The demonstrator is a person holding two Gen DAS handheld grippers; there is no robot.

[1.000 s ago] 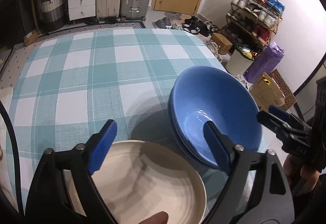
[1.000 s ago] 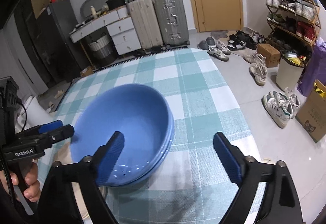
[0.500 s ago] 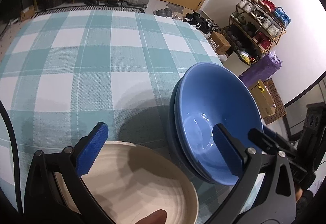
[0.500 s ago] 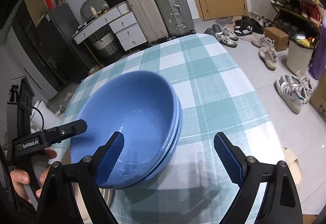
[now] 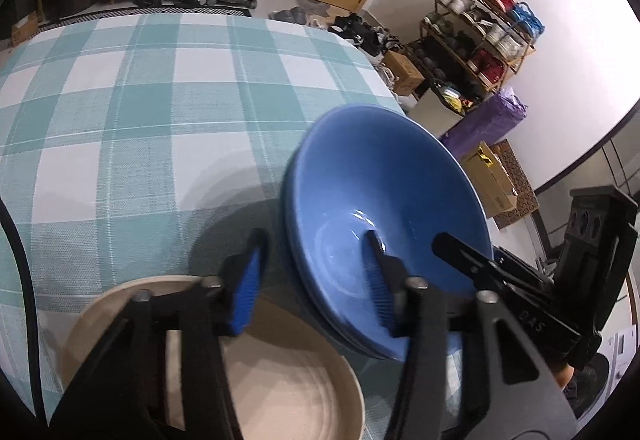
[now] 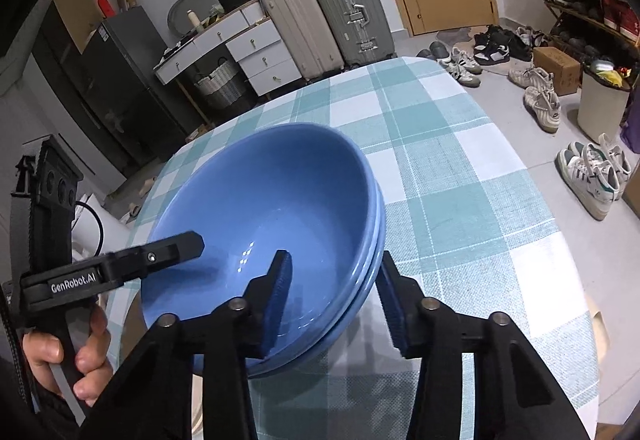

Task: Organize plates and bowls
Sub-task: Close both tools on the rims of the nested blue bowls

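**Both grippers straddling blue bowl stack**

Blue bowls [image 6: 280,208] nested centre frame in right view, on checked tablecloth [image 5: 120,100]; two rims visible, maybe three, hard to tell. Right gripper [image 6: 334,300] set astride near rim, one pad inside, one outside, jaws apart w/ small gaps, not yet pinching. Left gripper [image 5: 310,284] likewise astride opposite rim, lower centre of left view, jaws apart. Probably placed so for two-sided lift of whole stack. Cream plate [image 5: 288,388], one only, lower left of left view, under left gripper, just beside bowls. Likely target for stacking, judging by closeness.
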